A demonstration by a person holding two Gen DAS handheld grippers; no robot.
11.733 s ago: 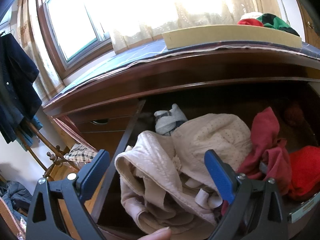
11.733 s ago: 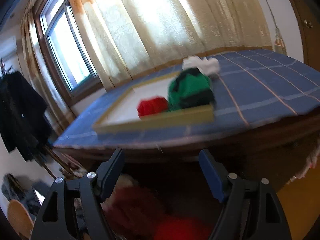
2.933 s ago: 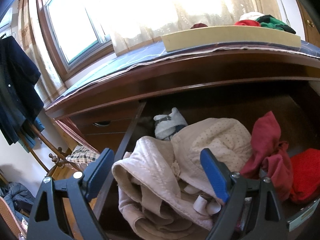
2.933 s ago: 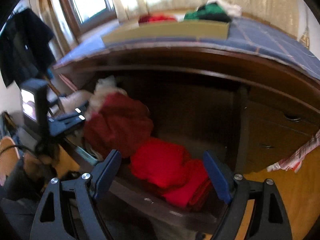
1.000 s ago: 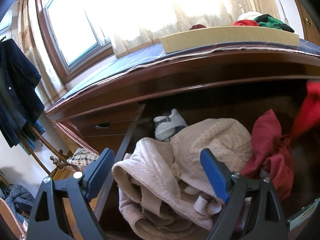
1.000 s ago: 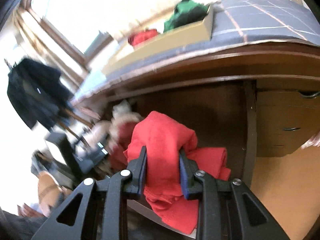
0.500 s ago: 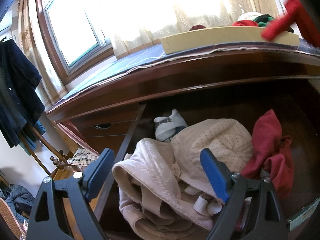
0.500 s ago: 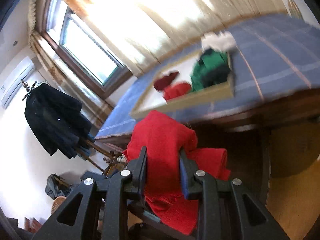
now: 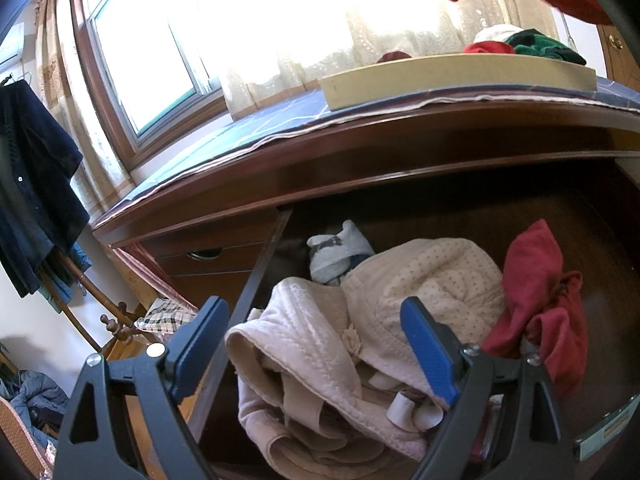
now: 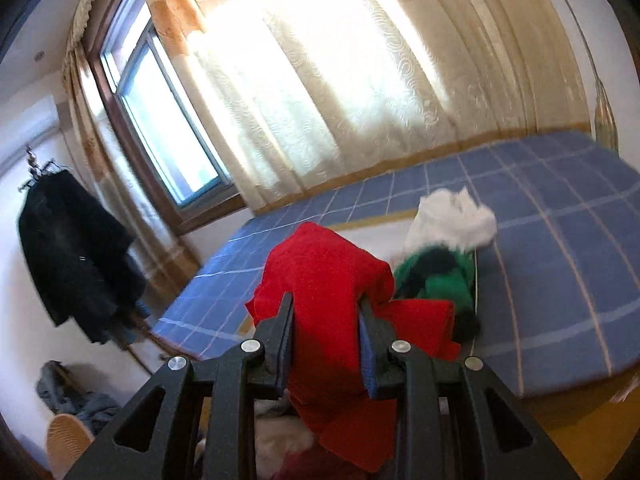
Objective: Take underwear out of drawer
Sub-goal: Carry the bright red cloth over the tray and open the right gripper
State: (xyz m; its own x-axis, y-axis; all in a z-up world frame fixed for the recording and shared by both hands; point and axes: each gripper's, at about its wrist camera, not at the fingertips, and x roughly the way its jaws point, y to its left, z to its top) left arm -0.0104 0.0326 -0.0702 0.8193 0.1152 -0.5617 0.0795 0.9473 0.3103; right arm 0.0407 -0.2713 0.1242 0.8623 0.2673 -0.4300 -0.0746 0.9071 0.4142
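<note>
Room: a bedroom with one window at far left, pale patterned curtains across the far wall, one dark coat hanging at left.
Surface: a dark wooden dresser topped with a blue checked cloth.
Tray: one shallow beige tray on the cloth, holding white, green and red garments.
Drawer: one open drawer below the top, with two cream quilted garments, one grey-white bundle at the far side and one dark red garment at right.
Red underwear: one piece, out of the drawer, hanging above the cloth just near the tray.
Right gripper: jaws clenched on the red underwear.
Left gripper: over the near edge of the drawer, jaws spread wide, grasping nothing.
</note>
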